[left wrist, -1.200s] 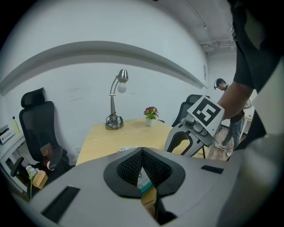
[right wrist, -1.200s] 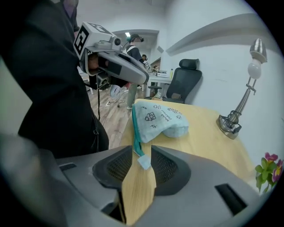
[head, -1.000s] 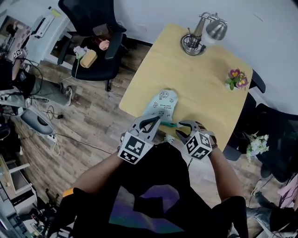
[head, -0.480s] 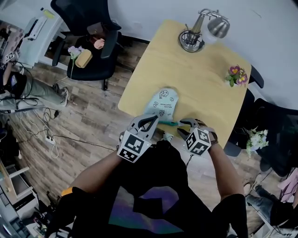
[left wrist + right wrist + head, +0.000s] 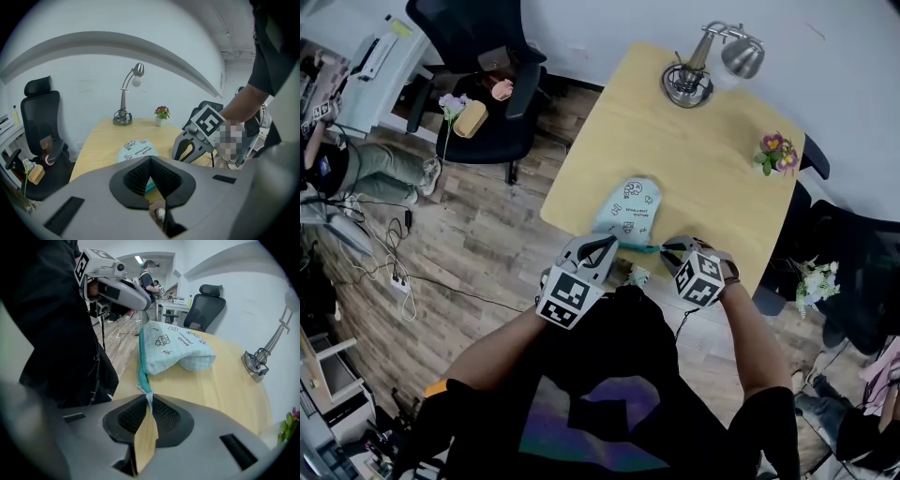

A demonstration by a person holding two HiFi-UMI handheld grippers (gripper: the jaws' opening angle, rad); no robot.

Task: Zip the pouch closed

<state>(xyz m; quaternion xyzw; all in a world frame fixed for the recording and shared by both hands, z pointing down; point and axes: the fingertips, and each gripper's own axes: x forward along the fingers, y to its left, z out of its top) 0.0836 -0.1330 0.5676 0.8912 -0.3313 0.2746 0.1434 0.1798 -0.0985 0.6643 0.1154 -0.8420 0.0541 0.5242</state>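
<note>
The pale blue printed pouch (image 5: 628,208) (image 5: 135,149) (image 5: 176,345) lies at the near edge of the wooden table (image 5: 694,159). Its teal zipper (image 5: 638,247) (image 5: 141,369) runs along the side facing me. My left gripper (image 5: 612,246) (image 5: 150,157) is shut on the pouch's left end by the zipper. My right gripper (image 5: 667,249) (image 5: 148,395) has just been closing and now pinches the zipper pull at the teal strip's right end. The two grippers stand close together, tips toward each other, over the table's edge.
A silver desk lamp (image 5: 703,61) stands at the table's far end and a small flower pot (image 5: 776,157) at its right side. A black office chair (image 5: 483,56) is off to the left and another chair (image 5: 825,253) on the right.
The right gripper's jaws have closed from wide open onto the zipper pull. The left gripper stays shut on the pouch and has hardly shifted.
</note>
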